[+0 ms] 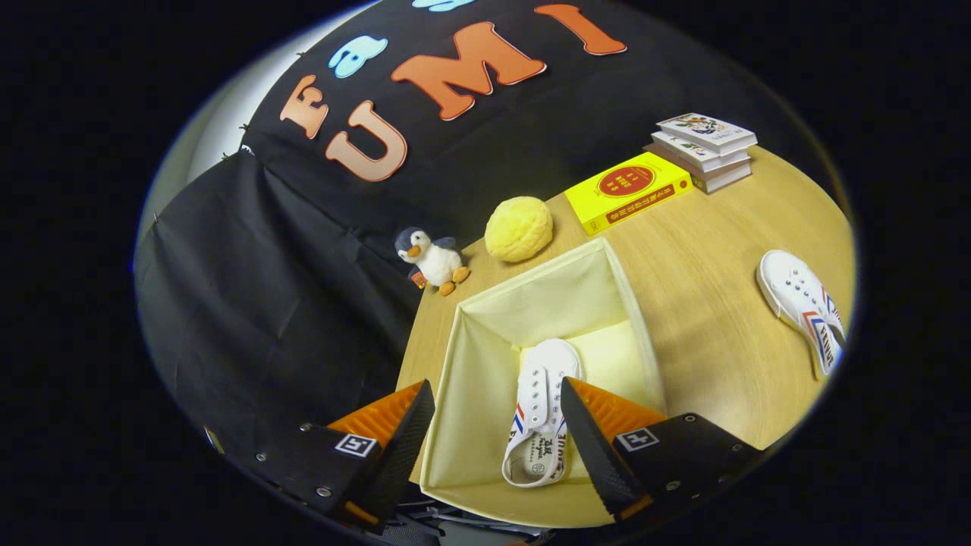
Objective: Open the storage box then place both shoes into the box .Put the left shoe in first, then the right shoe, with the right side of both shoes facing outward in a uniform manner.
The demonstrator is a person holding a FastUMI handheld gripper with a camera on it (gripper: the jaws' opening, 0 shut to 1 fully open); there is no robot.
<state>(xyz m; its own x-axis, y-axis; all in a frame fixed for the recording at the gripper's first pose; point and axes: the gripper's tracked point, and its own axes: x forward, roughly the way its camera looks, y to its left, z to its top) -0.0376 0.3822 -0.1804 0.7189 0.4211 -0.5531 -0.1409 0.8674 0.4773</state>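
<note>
**One shoe in the box, one on the table**

While the gripper [497,425] hangs above the near part of the open storage box [485,334], its fingers stand spread wide and grasp nothing. One finger is out over the box's left wall, and the other is over the box's inside, just right of the shoe in the box [540,413]. That white shoe, with red and blue stripes on its side, lies on the pale floor of the box with its toe pointing far and its heel opening near, and it sits between the two fingers without touching either, as far as can be seen.

On the wooden table [705,303], well to the right of the box, the second shoe [804,307] lies apart, a matching white one with its striped side showing.

Beyond the far left corner of the box a small penguin toy [431,260] stands at the table's edge by the black cloth. Just right of it rests a yellow bumpy ball [520,229]. Farther right lies a yellow book [633,189], and beside that, at the far right, a stack of books [705,150].
</note>
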